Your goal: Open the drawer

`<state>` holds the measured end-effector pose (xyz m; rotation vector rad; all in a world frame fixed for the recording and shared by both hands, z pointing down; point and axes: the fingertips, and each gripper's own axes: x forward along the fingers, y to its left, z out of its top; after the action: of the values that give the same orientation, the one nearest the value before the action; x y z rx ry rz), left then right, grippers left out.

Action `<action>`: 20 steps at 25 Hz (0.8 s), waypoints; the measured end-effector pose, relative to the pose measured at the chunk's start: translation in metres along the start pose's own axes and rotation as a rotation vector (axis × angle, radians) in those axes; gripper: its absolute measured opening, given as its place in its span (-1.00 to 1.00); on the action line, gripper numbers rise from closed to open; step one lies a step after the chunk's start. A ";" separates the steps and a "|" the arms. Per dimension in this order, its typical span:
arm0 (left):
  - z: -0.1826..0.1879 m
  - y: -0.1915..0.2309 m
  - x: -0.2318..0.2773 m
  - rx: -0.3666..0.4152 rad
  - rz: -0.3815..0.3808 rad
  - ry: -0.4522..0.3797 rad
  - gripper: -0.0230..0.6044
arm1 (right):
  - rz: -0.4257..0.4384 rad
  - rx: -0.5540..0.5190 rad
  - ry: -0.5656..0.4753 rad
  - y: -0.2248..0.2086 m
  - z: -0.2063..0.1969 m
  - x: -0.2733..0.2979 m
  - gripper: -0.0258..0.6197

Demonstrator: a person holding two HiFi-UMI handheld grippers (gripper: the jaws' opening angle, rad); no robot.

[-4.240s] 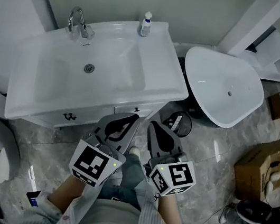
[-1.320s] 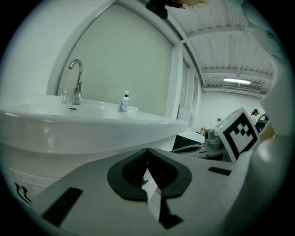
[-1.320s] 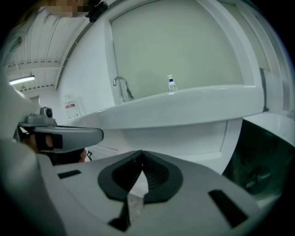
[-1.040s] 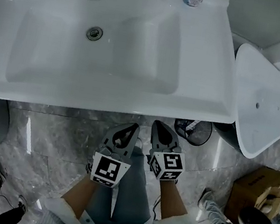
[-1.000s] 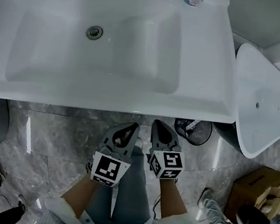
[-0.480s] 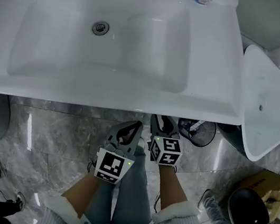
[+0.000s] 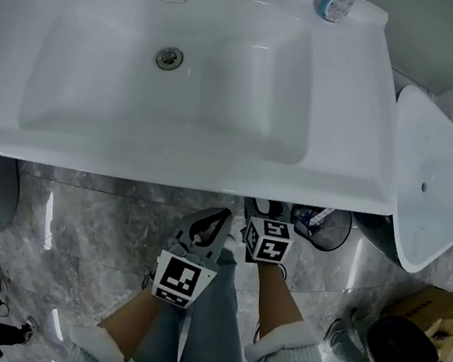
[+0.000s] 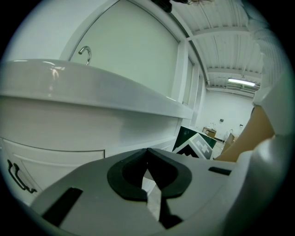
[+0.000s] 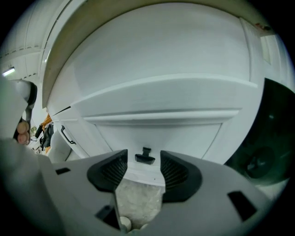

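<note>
Sighting the drawer handle (image 9: 145, 156) through the right gripper view: a small dark pull, centred on the white drawer front (image 9: 184, 133), just under the basin's overhang. The front sits flush, so I judge the drawer not yet opened.

The handle lies dead ahead of the right gripper (image 9: 142, 162), framed in the gap between its jaws but beyond their tips, apart from both. Those jaws have just been opening and stand wide, with nothing between the pads.

The handle's long axis runs level, side to side, the same line as jaw to jaw. My read is that the pads would close on its ends unless the wrist rolls.

From the head view the drawer is hidden under the basin (image 7: 210, 177). The right gripper noses under the lip and is the nearer hand. The left gripper (image 7: 218, 218) hangs beside it, jaws together, empty.

Writing: none legible. The bottle (image 7: 339, 1) label is too small to read, and the cubes carry only square markers.
</note>
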<state>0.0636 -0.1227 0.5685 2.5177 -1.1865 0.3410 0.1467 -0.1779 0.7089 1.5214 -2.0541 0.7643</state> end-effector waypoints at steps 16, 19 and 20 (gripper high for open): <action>0.007 0.004 -0.011 0.019 0.018 -0.012 -0.88 | -0.037 -0.035 0.108 -0.001 -0.006 0.016 -0.47; 0.007 0.000 -0.012 0.026 0.011 -0.011 -0.88 | -0.034 -0.029 0.117 0.000 -0.006 0.015 -0.49; 0.008 -0.002 -0.012 0.030 0.008 -0.009 -0.88 | -0.035 -0.027 0.117 0.000 -0.006 0.015 -0.49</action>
<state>0.0581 -0.1163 0.5571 2.5433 -1.2039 0.3518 0.1432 -0.1841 0.7233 1.4592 -1.9402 0.7896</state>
